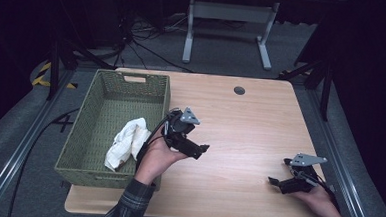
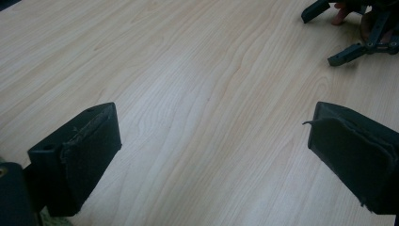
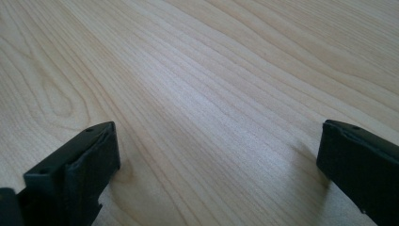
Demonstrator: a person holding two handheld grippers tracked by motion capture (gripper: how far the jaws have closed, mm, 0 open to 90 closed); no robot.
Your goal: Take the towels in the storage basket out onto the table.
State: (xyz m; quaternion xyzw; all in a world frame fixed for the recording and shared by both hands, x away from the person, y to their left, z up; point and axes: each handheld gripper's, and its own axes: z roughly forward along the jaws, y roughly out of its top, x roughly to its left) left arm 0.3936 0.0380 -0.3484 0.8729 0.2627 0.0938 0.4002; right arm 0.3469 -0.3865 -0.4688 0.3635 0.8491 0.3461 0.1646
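A green woven basket stands on the left part of the wooden table. A crumpled white cloth lies inside it near the front right corner. My left gripper hovers just right of the basket, held in a hand with a plaid sleeve. Its jaws stand wide open over bare wood, with nothing between them. My right gripper rests low near the table's front right, jaws pointing left. They are open and empty too. The left gripper view also catches the right gripper at the top right.
A small round cable hole sits near the table's far edge. Behind the table stand a white desk frame and loose cables on the grey floor. Bare wood stretches between the two grippers.
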